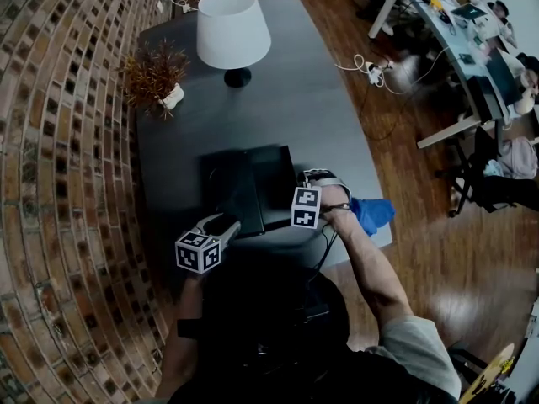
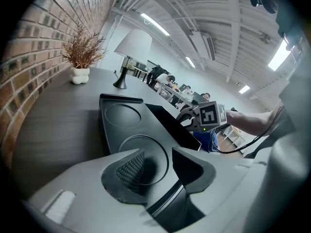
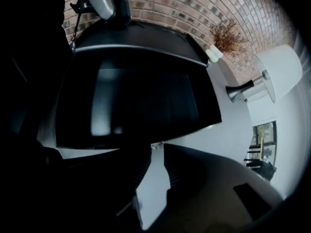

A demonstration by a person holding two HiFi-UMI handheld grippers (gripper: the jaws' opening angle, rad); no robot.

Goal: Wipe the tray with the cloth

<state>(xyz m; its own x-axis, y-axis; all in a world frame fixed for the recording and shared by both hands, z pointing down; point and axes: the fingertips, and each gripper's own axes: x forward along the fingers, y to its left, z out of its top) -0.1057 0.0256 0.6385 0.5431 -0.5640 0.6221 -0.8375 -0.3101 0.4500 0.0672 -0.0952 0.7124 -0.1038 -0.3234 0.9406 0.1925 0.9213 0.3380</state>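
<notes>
In the head view the tray point(image 1: 253, 188) lies on the table point(image 1: 337, 116) close to its near edge. I have the left gripper point(image 1: 223, 225) at the tray's near left corner, and the right gripper point(image 1: 313, 194) hangs steeply nose-down just off the tray's right edge. The cloth point(image 1: 371, 213), a crumpled blue heap, sits by the table's right edge, just beyond the right gripper and apart from the tray. I judge the wiping not yet begun, with the cloth the next thing to fetch. In the left gripper view the jaws are drawn part-way in with the tray's near corner between them. I read that as a pinch on the rim, there to stop the tray sliding once the cloth rubs across it. The tray looks matt black here, with two round recesses along its left side and a rectangular well on the right. In the right gripper view the jaws are closed to a thin slit with only bare table showing through and nothing held, so they would have to part before taking the cloth. The well's floor fills the upper frame, glossy with pale reflections. I can make out no spill or crumbs, though so dark a surface could hide them.
</notes>
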